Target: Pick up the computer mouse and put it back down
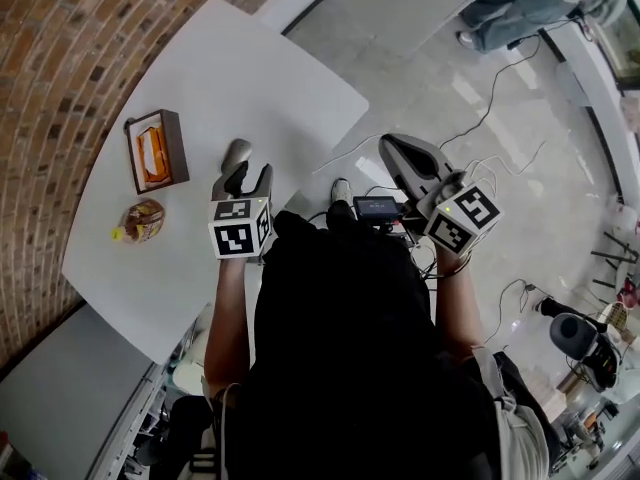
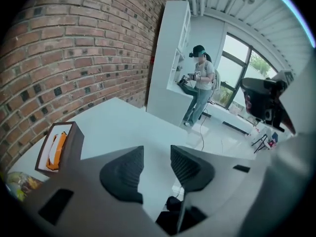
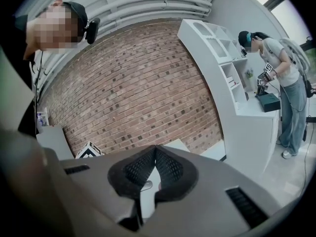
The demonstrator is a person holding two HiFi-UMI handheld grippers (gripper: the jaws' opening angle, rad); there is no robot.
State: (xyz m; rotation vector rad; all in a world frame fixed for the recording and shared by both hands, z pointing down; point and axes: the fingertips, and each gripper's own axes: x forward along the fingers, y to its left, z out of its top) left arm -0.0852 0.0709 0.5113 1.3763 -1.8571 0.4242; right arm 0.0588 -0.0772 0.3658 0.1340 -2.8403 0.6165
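Note:
The grey computer mouse (image 1: pixel 236 152) lies on the white table (image 1: pixel 250 68), near its right edge. My left gripper (image 1: pixel 251 174) hovers just on the near side of it, its tips by the mouse's near end. In the left gripper view the left gripper (image 2: pixel 157 154) stands open with only bare table (image 2: pixel 113 122) showing between its pads; the mouse is out of sight there. My right gripper (image 1: pixel 392 149) hangs off the table over the floor, and the right gripper (image 3: pixel 155 150) has its pads together with nothing in them.
A brown tissue box (image 1: pixel 155 150) and a wrapped snack (image 1: pixel 143 220) sit at the table's left side. A brick wall (image 1: pixel 60 58) runs behind. Cables (image 1: pixel 490 98) trail over the floor. Another person (image 2: pixel 200 83) stands at a white shelf unit (image 3: pixel 232 83).

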